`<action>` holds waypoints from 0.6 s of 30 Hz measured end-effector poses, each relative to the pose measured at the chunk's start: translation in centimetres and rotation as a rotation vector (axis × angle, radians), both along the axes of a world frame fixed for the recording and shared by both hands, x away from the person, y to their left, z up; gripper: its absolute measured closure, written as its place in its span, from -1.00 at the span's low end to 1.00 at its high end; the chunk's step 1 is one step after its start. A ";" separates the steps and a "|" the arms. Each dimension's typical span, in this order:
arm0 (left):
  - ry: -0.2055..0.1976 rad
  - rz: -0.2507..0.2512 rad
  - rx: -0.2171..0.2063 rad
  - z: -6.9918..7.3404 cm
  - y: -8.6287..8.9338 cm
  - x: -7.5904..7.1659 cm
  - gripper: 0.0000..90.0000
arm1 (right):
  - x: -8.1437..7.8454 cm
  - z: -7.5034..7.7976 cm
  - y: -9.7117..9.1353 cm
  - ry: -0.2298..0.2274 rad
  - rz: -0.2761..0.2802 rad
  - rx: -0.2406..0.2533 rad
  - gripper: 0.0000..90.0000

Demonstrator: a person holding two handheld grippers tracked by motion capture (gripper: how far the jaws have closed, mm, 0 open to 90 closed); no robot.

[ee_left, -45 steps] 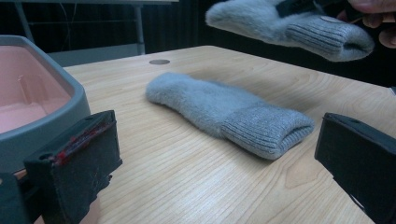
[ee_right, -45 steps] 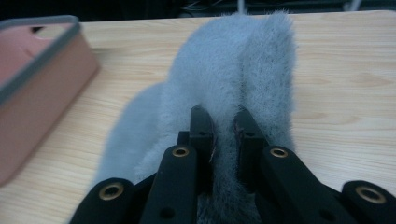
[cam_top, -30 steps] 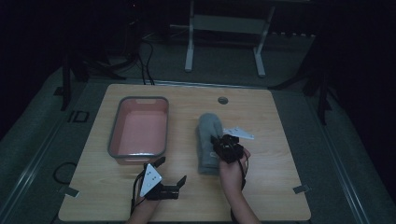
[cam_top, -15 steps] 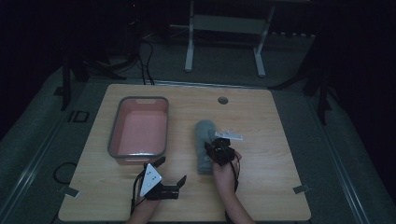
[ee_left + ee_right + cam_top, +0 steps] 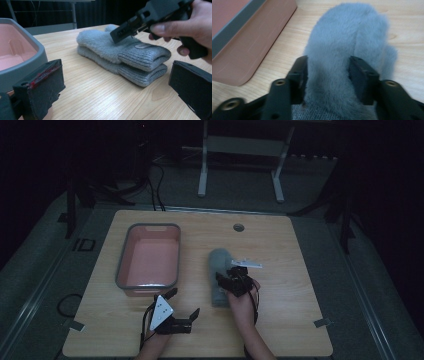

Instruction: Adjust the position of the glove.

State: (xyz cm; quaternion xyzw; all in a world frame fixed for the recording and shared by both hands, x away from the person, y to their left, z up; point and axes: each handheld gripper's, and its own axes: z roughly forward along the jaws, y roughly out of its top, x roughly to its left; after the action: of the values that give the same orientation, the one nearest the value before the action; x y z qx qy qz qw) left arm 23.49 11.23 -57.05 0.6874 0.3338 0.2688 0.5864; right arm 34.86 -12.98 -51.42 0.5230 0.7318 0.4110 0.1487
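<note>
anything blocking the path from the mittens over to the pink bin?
Nothing visible. The grey mittens lie stacked on the table, with bare wood between them and the pink bin. The right gripper has just been opening and straddles the top mitten. The left gripper rests open nearer the person, off that line.

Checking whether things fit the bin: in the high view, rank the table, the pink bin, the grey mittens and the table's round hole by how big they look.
1. table
2. pink bin
3. grey mittens, partly hidden under the right gripper, so their full length is unsure
4. round hole
</note>
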 end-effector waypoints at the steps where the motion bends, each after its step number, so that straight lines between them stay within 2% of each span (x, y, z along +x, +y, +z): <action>1: 0.000 0.000 0.001 0.0 0.0 0.0 -0.99 | 0.0 0.2 0.0 -0.007 0.002 -0.004 0.01; 3: -0.001 0.000 0.001 0.0 0.0 0.0 -0.99 | 0.0 0.4 -0.1 -0.016 -0.002 -0.019 0.00; 10: 0.000 0.001 0.001 0.0 0.0 0.0 -0.99 | -0.8 1.4 -1.6 -0.054 0.001 -0.003 -0.13; 15: 0.006 0.011 0.008 0.0 -0.1 0.0 -0.99 | -0.9 2.4 -3.7 -0.098 0.066 0.031 -0.35; 16: 0.009 0.015 0.009 0.0 -0.2 0.1 -0.99 | -0.9 2.5 -4.1 -0.088 0.084 0.020 -0.43; 18: 0.017 0.028 0.015 0.1 -0.2 0.1 -0.99 | -0.9 2.5 -4.7 -0.104 0.104 -0.001 -0.51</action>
State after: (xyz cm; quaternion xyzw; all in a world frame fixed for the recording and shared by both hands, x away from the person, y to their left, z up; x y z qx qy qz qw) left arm 23.61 10.99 -56.99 0.6894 0.3464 0.2737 0.5743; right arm 33.96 -17.66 -48.92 0.4622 0.7494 0.4444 0.1652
